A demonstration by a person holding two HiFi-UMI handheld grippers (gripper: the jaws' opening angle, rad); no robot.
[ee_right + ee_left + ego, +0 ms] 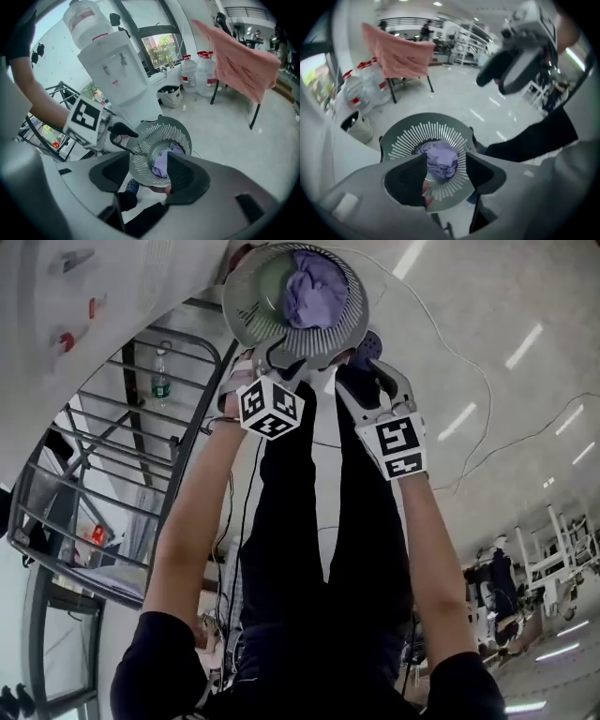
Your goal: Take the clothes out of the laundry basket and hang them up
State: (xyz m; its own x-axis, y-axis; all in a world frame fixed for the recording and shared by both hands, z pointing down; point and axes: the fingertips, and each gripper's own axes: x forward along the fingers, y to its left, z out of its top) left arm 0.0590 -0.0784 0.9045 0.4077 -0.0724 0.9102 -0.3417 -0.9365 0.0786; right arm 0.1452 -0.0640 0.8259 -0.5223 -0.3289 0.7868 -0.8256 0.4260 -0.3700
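A round grey slatted laundry basket [246, 306] stands on the floor past my feet, with a crumpled purple garment [314, 292] inside. My left gripper [272, 357] hovers at the basket's near left rim. In its own view the jaws stand apart, with the basket [417, 136] and the purple garment [443, 159] showing between them. My right gripper [361, 357] hangs at the near right rim, jaws apart and nothing pinched. Its view frames the basket [176, 131], the garment [161, 161] and the left gripper [123, 133], whose dark fingertip reaches the rim.
A pink cloth [239, 61] hangs on a dark-legged stand [391, 91]. A water dispenser [117, 70], big bottles [197, 70] and a bucket [169, 95] stand by the window. A metal drying rack [103, 456] is at my left. A cable [469, 362] runs over the floor.
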